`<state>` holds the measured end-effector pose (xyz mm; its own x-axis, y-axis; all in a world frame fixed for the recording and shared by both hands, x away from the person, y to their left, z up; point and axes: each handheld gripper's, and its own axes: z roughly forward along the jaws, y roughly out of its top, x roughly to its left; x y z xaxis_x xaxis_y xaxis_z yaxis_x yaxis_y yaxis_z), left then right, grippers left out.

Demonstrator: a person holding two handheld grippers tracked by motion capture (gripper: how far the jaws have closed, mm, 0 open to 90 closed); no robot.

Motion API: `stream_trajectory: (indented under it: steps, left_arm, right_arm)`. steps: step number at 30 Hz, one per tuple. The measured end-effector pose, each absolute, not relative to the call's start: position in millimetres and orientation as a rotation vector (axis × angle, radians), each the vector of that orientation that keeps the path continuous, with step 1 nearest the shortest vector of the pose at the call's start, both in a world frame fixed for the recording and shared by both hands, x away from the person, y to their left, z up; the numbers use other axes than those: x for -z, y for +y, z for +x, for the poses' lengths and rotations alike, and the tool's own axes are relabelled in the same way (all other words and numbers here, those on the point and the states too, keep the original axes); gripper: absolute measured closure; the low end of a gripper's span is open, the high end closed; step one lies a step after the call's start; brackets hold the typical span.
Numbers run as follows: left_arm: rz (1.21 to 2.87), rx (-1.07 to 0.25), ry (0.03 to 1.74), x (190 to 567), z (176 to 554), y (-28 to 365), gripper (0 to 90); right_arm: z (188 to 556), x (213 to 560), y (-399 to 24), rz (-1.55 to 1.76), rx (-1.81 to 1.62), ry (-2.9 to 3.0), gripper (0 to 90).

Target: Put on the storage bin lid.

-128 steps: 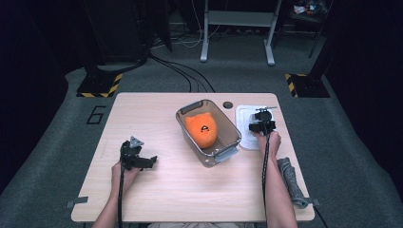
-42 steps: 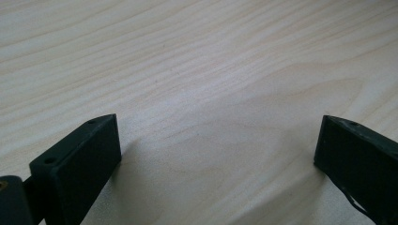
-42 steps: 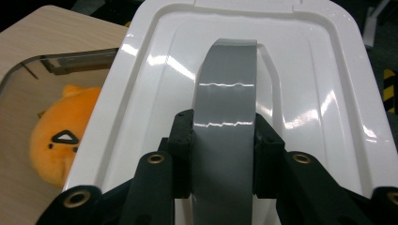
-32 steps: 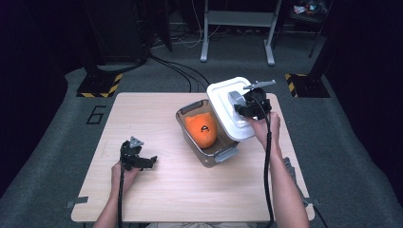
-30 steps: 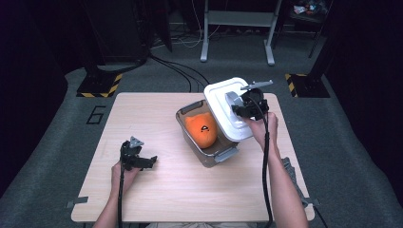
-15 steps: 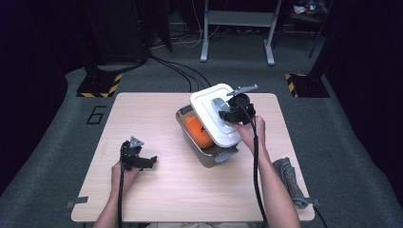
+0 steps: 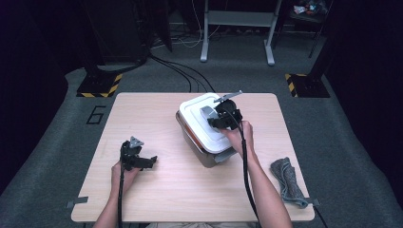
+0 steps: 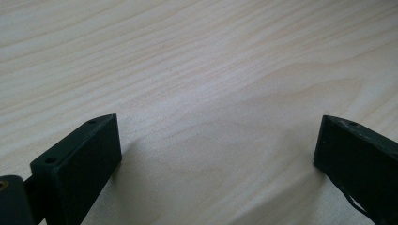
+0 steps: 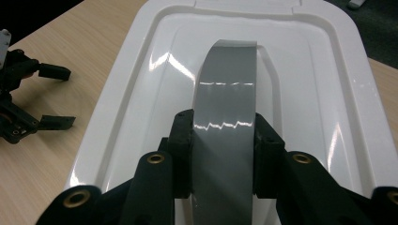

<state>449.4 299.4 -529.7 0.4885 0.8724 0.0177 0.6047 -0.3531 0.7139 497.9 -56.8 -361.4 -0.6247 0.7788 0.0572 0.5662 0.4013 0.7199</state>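
Observation:
A white lid (image 7: 199, 118) with a grey handle (image 9: 225, 117) lies over the clear rectangular container (image 7: 211, 159) at the middle of the table and covers its opening. What is inside the container is hidden. My right gripper (image 7: 219, 118) is above the lid, and in the right gripper view its pads (image 9: 182, 145) press on both sides of the handle. My left gripper (image 7: 151, 161) rests at the front left of the table. Its jaws stand wide open in the left gripper view (image 8: 216, 154) over bare wood.
A grey cloth (image 7: 287, 180) lies at the table's front right corner. The wooden table (image 7: 157, 109) has bare room left of the container. Black stands and cables (image 7: 176, 71) are on the floor beyond the far edge.
My right gripper has carried the lid leftward and down from the table's right side onto the container, and the orange thing inside is now covered. The left gripper has stayed put.

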Motion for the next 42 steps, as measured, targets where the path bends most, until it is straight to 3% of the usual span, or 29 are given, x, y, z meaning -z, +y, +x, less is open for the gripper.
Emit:
stream_trajectory:
  steps: [29,32,34,35,38,42]
  left_arm:
    - [2.082,-0.534,1.210,529.9,449.3,299.3,0.8]
    - [2.082,-0.534,1.210,529.9,449.3,299.3,0.8]
    - [2.082,-0.534,1.210,529.9,449.3,299.3,0.9]
    - [2.082,-0.534,1.210,529.9,449.3,299.3,0.9]
    - [2.081,-0.534,1.210,529.9,449.3,299.3,0.9]
    - [2.081,-0.533,1.210,530.0,449.3,299.2,0.9]
  right_arm:
    - [495.0,385.1,-41.3,1.155,-1.037,2.398,66.2]
    - [495.1,386.5,-42.8,1.153,-1.044,2.387,58.1]
    - [495.0,386.1,-44.9,1.158,-1.057,2.384,46.4]
    - [495.0,386.1,-44.9,1.158,-1.057,2.384,46.4]
    - [490.7,382.9,-48.7,1.143,-1.053,2.371,27.7]
    - [482.6,377.5,-55.6,1.119,-1.078,2.326,14.9]
